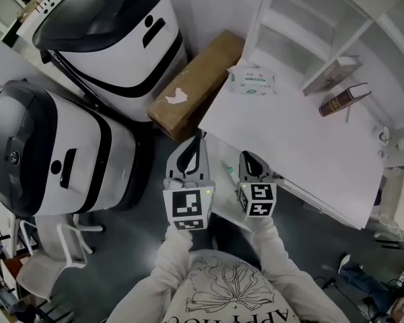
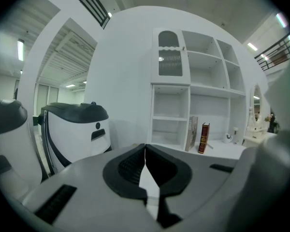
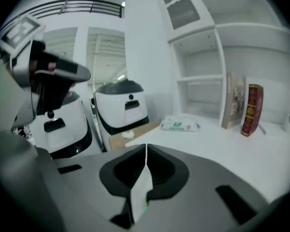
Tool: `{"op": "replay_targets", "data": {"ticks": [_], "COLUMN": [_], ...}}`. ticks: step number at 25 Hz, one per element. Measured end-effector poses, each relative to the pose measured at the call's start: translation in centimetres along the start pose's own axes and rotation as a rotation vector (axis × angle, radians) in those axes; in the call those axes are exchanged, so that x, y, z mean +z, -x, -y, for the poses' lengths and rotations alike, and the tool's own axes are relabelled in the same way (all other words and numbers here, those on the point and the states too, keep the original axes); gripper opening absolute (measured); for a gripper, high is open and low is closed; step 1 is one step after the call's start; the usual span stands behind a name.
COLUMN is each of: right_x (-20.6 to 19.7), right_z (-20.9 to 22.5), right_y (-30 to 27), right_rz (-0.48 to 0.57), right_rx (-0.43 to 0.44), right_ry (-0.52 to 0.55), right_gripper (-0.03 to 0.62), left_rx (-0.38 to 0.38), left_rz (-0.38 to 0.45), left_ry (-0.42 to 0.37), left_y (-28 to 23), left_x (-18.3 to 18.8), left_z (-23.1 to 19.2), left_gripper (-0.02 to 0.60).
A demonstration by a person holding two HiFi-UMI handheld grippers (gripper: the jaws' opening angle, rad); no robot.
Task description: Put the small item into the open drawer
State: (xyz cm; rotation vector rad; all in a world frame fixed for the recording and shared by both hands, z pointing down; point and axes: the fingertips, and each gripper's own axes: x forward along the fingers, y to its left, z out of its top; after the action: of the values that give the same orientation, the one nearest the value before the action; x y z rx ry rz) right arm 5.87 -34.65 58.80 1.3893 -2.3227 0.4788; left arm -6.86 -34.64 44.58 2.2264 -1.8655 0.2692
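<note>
In the head view both grippers hang side by side at the front edge of the white desk [image 1: 303,140]. My left gripper [image 1: 200,140] is shut and holds nothing; its own view shows the jaws [image 2: 145,148] pressed together. My right gripper [image 1: 245,156] is shut and empty too, tips meeting [image 3: 146,148]. Between them, below the desk edge, a white drawer [image 1: 222,192] seems pulled out, and a small pale green item [image 1: 229,174] shows there. I cannot tell whether it lies inside the drawer.
A pack of wipes [image 1: 251,81], a brown book lying flat [image 1: 343,99] and a leaning book [image 1: 333,73] are on the desk by white shelves [image 1: 303,19]. A cardboard box [image 1: 195,83] and two large white-and-black machines [image 1: 114,32] [image 1: 54,157] stand left.
</note>
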Motion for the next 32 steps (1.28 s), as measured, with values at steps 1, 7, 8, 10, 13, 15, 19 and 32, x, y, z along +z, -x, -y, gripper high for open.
{"op": "replay_targets", "data": {"ticks": [1, 7, 8, 10, 13, 15, 19, 32], "right_x": [1.9, 10.9, 12.0, 14.0, 16.6, 17.6, 19.0, 20.1], "right_z": [0.4, 1.7, 1.7, 1.8, 1.6, 1.4, 1.3, 1.2], "right_y": [1.0, 6.4, 7.2, 8.6, 10.3, 11.4, 12.7, 14.0], "right_rz": [0.05, 0.285, 0.311, 0.358, 0.422, 0.447, 0.488, 0.523], "right_rx": [-0.022, -0.102, -0.109, -0.125, -0.139, -0.141, -0.149, -0.142], "right_ry": [-0.012, -0.02, -0.018, -0.003, 0.016, 0.022, 0.034, 0.044], "right_gripper": [0.009, 0.005, 0.005, 0.005, 0.005, 0.005, 0.005, 0.003], "left_rx": [0.0, -0.008, -0.011, -0.017, -0.023, -0.024, -0.025, -0.004], "left_rz": [0.014, 0.087, 0.098, 0.118, 0.155, 0.163, 0.19, 0.23], "left_ry": [-0.002, -0.009, -0.012, -0.02, -0.028, -0.029, -0.039, -0.057], "left_y": [0.3, 1.6, 1.8, 2.2, 2.6, 3.1, 3.8, 5.2], "left_x": [0.6, 3.8, 4.3, 5.2, 6.8, 7.4, 8.5, 10.0], "left_z": [0.2, 1.3, 1.6, 1.9, 2.2, 2.5, 2.8, 2.8], "left_gripper": [0.008, 0.008, 0.008, 0.008, 0.008, 0.008, 0.008, 0.008]}}
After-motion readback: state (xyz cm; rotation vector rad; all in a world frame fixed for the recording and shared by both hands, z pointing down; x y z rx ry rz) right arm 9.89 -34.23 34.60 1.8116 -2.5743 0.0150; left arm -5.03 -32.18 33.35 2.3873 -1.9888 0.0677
